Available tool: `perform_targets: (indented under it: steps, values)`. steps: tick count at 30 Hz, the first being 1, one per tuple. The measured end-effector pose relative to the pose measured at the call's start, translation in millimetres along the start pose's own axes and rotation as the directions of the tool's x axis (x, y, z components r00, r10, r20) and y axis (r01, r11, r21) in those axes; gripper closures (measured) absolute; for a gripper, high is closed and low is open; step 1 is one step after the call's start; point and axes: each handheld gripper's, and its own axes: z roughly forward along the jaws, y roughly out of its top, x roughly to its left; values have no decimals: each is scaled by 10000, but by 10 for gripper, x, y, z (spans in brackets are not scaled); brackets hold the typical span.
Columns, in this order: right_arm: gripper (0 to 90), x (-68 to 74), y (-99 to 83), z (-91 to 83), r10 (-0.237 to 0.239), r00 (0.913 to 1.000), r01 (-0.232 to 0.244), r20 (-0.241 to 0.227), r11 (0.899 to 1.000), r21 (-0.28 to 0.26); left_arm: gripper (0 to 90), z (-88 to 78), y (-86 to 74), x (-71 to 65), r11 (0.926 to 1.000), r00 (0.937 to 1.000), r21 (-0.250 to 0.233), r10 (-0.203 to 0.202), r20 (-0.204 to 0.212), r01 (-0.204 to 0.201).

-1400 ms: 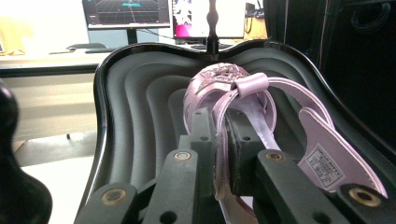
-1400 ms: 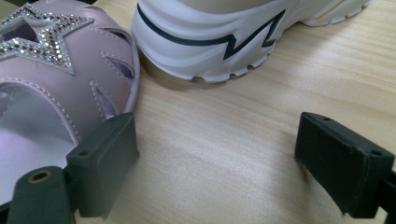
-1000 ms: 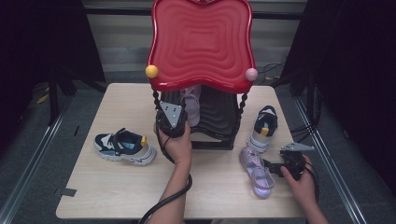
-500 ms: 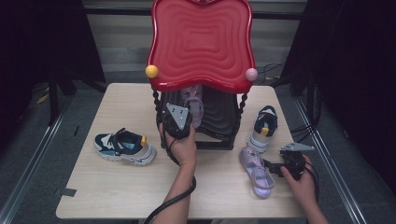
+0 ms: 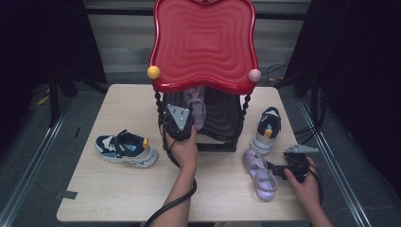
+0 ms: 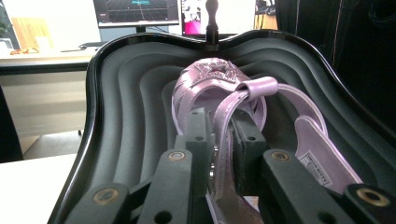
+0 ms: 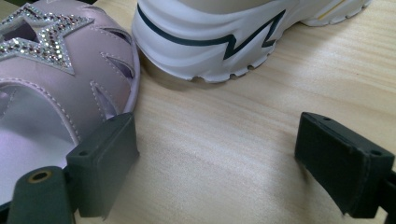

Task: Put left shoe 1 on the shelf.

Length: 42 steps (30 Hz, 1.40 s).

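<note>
High view: at the centre of the frame, the left hand-held gripper point(image 5: 182, 124) reaches under the glossy red, rippled top of a small shoe rack point(image 5: 204, 42), carrying a lilac sandal point(image 5: 196, 105) onto the black lower shelf point(image 5: 222, 116). At lower right the right hand-held gripper point(image 5: 283, 169) rests on the pale wooden bench point(image 5: 104, 189) beside the second lilac sandal point(image 5: 259, 172). A white-and-navy sneaker point(image 5: 265, 130) stands just above it, and its mate point(image 5: 125, 148) sits at the left.

Left gripper view: the jaws are clamped on the sandal's thin strap point(image 6: 224, 135). The sandal point(image 6: 210, 84), smooth leatherette with a glittering star on the toe, hangs over the matte, contoured shelf point(image 6: 126, 93). The step in hand looks like placing; the next move likely calls for lowering it flat and letting go.

Right gripper view: the jaws stand wide apart with nothing between them. The left pad point(image 7: 105, 163) is just beside the second sandal point(image 7: 70, 70), and the sneaker's ridged white sole point(image 7: 210, 46) is at upper centre.
</note>
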Motion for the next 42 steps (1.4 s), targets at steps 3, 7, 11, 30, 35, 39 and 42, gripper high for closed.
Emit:
perform_targets:
  steps: [3,7,11,30,35,39,42]
  values:
    - [123,1,0,0,15,10000,-15,-3,10000,-4,814,-15,13,11,9994,9995,-114,-322,32,323]
    - [123,-2,0,2,-36,10000,36,8,10000,-16,816,-14,42,29,9984,9987,-283,-492,-122,489]
    - [123,-1,0,1,-15,10000,15,-1,10000,-3,817,-2,93,47,9965,9973,-460,-712,-174,703]
    - [123,1,0,1,-2,10000,2,3,10000,-9,799,81,-41,28,9976,9977,-211,-662,-164,659]
    - [123,1,0,1,-2,10000,2,0,10000,-9,790,82,-44,17,9985,9985,-86,-547,-95,546]
    - [123,1,0,1,-1,10000,1,1,10000,-8,785,80,-32,27,9990,9989,52,-444,-122,445]
    - [123,1,0,1,-5,10000,5,6,10000,-5,783,86,-27,16,9995,9995,85,-290,-123,291]
